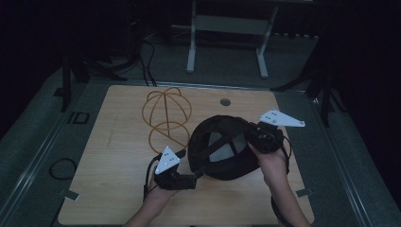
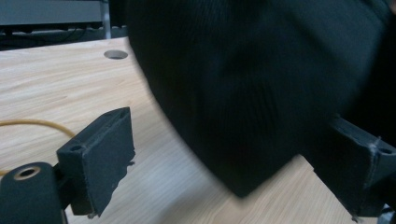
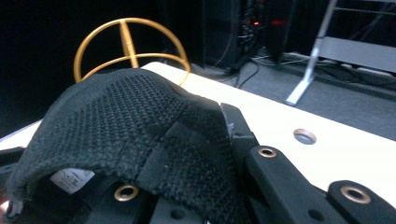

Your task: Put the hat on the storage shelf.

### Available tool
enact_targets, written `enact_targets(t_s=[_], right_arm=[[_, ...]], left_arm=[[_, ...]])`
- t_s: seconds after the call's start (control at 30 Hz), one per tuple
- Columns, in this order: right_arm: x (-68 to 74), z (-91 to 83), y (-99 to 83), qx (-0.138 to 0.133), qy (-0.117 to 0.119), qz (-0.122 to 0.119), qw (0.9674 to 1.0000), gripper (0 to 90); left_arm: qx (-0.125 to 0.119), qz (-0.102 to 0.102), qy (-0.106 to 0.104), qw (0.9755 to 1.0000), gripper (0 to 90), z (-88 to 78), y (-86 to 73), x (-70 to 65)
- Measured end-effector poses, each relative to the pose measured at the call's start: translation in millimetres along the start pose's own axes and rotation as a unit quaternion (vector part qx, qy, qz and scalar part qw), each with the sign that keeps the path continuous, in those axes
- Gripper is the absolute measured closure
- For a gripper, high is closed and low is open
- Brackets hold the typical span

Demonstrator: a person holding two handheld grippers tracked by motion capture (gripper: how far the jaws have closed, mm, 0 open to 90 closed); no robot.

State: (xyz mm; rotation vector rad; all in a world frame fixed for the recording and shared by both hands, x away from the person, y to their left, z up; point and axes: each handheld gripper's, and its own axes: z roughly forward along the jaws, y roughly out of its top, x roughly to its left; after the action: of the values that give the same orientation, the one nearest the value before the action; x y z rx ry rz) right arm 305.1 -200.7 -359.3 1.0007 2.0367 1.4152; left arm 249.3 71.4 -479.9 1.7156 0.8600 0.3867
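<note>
Looking down from the high view, a black cap (image 1: pixel 222 146) lies upside down on the wooden table (image 1: pixel 118 156), its pale lining facing up, with a gold wire stand (image 1: pixel 166 118) just behind it to the left. The right gripper (image 1: pixel 253 137) is clamped on the cap's far-right edge, and the left gripper (image 1: pixel 196 178) sits at the near-left edge. Around the table the room is very dark; a grey frame's legs (image 1: pixel 191 42) and loose cables stand on the floor beyond.

From the left gripper view, the left gripper (image 2: pixel 233 154) has its jaws wide apart, with the blurred black cap (image 2: pixel 252 84) hanging between them; neither pad presses on it. A round hole in the table (image 2: pixel 115 54) shows behind.

Close up in the right gripper view, the right gripper (image 3: pixel 187 158) pinches the cap's knitted edge (image 3: pixel 121 126) tight, and the fabric drapes over and hides one jaw. A white label (image 3: pixel 70 179) peeks from inside, too small to read. The wire stand (image 3: pixel 128 44) rises behind.
</note>
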Motion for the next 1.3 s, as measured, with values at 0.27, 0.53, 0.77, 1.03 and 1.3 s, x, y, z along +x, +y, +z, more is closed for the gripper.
enact_targets(t_s=[0.27,0.53,0.77,1.03,1.3], right_arm=[[11.1,-2.9,-5.0,0.004,0.043,-0.017,0.9989,88.5],[18.5,-5.7,-18.1,0.017,0.036,-0.031,0.9987,88.4],[25.2,-11.9,-39.6,0.018,0.044,-0.024,0.9986,87.4],[18.9,-23.4,-67.1,0.014,0.051,0.004,0.9986,85.4],[19.9,-30.2,-84.8,0.010,0.046,0.006,0.9989,86.5]], left_arm=[[-0.025,-0.005,0.030,0.9992,41.2,-4.5,2.9,5.0],[-0.064,-0.001,0.094,0.9936,87.8,-19.2,14.7,10.4],[-0.060,0.004,0.096,0.9936,88.6,-23.9,29.8,15.5],[-0.049,0.060,0.110,0.9909,88.8,-19.6,44.4,5.4],[-0.061,0.078,0.143,0.9848,88.7,-16.0,57.6,-0.3]])
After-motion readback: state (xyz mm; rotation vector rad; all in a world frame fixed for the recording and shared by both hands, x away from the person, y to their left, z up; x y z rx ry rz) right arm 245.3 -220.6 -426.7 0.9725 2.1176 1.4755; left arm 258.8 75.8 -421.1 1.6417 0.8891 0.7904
